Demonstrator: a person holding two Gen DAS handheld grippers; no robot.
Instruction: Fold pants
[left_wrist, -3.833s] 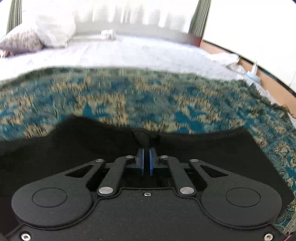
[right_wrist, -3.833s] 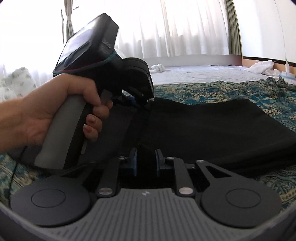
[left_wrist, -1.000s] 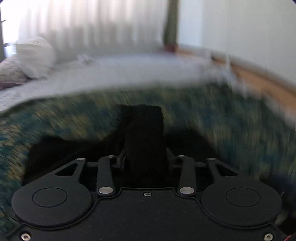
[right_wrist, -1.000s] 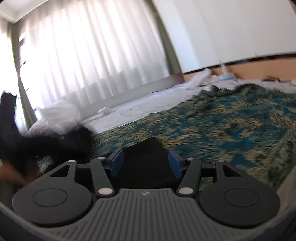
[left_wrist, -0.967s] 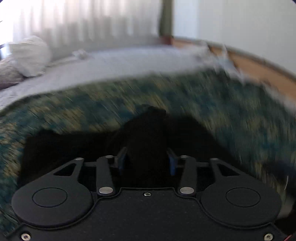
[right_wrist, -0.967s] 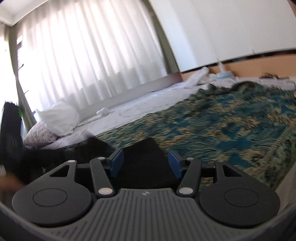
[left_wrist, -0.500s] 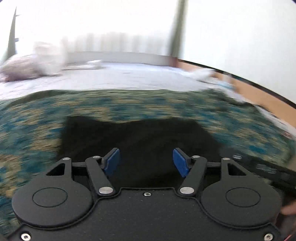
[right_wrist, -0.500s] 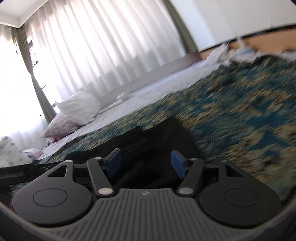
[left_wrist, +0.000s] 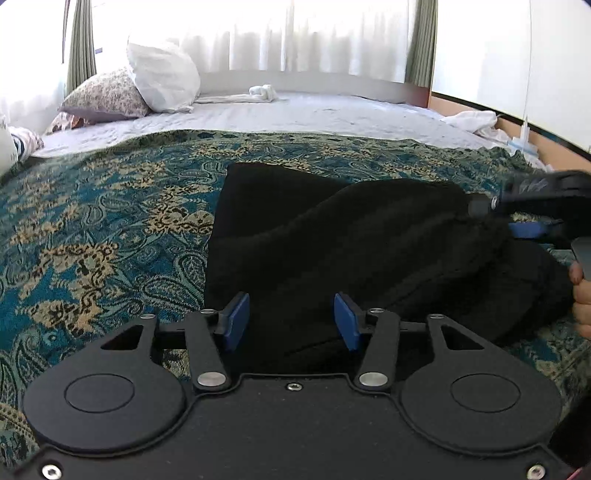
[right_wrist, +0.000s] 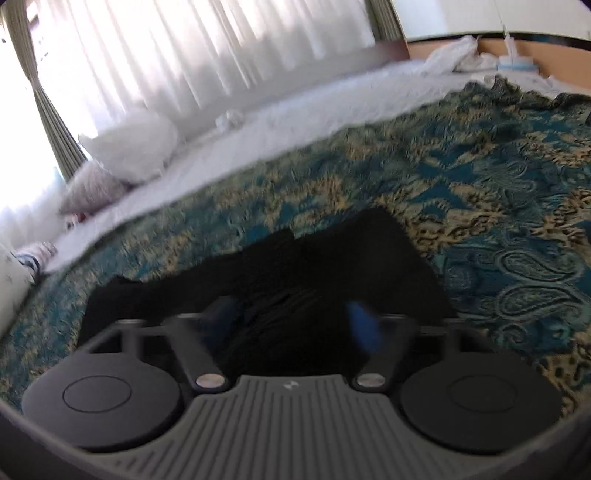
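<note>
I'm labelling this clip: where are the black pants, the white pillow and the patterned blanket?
black pants (left_wrist: 332, 243): left wrist view, middle of the bunched fabric.
white pillow (left_wrist: 162, 81): left wrist view, centre of its face.
patterned blanket (left_wrist: 103, 229): left wrist view, bare stretch left of the pants.

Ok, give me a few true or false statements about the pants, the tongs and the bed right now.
1. The pants are black. True.
2. The pants lie on a bare wooden floor. False: they lie on a teal patterned blanket.
3. The left tongs are clamped tight on the pants. False: their pads stand apart, with pants fabric between them.
4. A white pillow sits at the far end of the bed. True.
5. The right tongs look sharp. False: they are blurred.
</note>
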